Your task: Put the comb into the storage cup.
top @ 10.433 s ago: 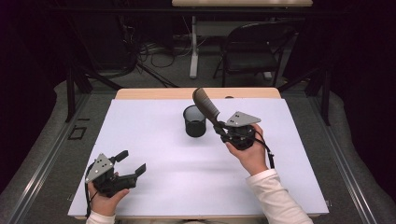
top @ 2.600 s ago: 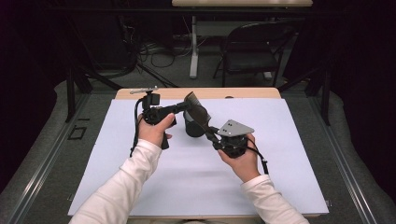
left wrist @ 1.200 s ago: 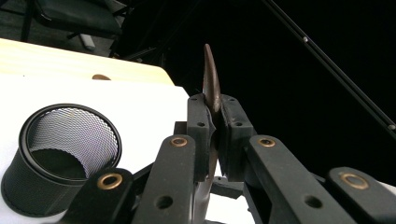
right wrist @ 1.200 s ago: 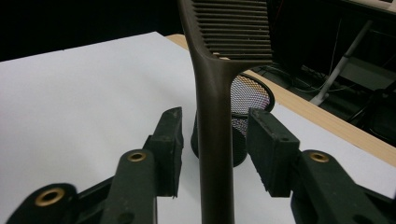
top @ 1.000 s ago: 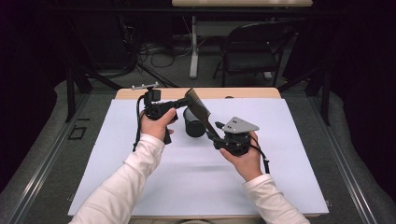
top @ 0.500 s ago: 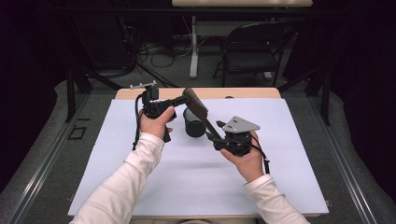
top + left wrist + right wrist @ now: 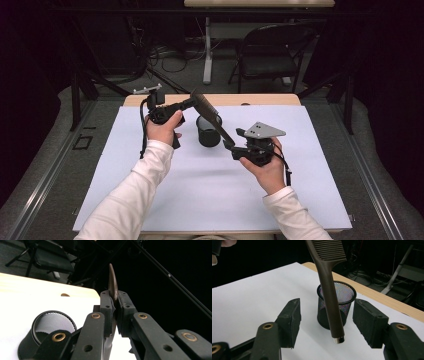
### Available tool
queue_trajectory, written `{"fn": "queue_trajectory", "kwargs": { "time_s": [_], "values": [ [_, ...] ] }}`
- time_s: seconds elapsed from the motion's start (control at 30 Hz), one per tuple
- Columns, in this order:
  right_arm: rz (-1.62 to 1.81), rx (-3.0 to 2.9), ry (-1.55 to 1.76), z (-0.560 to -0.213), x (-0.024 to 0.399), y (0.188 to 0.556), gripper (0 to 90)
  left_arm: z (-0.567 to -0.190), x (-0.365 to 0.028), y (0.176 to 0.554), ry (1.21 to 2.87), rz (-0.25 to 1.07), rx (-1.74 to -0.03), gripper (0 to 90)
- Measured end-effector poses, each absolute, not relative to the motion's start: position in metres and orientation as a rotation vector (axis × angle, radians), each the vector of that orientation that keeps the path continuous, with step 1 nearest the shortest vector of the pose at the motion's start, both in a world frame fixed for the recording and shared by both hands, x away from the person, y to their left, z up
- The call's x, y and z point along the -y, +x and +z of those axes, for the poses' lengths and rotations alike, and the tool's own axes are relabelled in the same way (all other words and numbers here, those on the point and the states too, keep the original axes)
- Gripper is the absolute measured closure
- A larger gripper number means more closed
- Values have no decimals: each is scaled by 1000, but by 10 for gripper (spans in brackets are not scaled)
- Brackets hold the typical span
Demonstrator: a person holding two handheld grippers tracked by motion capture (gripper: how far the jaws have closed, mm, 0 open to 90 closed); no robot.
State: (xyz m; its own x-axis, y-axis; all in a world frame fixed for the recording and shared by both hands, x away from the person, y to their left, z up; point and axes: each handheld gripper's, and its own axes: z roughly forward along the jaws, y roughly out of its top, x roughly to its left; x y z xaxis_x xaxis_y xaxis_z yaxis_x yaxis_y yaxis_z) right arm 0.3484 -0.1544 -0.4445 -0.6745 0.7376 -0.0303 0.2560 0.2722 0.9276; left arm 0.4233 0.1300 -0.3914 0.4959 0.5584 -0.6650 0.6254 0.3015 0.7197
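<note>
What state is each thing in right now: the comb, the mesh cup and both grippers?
Comb: held by its toothed end in the air, handle hanging free between the right fingers.
Mesh cup: upright on the white sheet, nothing visible inside.
Left gripper: shut on the comb.
Right gripper: open; its fingers have just been opening and no longer touch the comb.

Table (image 7: 150,200) lit bright and even from above, surroundings near black. Frames sharp; left gripper view's near jaws slightly soft. Shadows faint.
</note>
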Motion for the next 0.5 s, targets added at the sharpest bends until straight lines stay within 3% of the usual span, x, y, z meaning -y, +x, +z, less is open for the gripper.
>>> {"fn": "queue_trajectory", "kwargs": {
  "time_s": [0.2,0.5],
  "values": [
    [1403,-2082,907,-444,157,349,394,-389,-133,424,1338,-40,-1145,845],
    [1401,-2110,882,-444,160,348,291,-384,-138,427,1317,-6,-1148,844]
  ]
}}
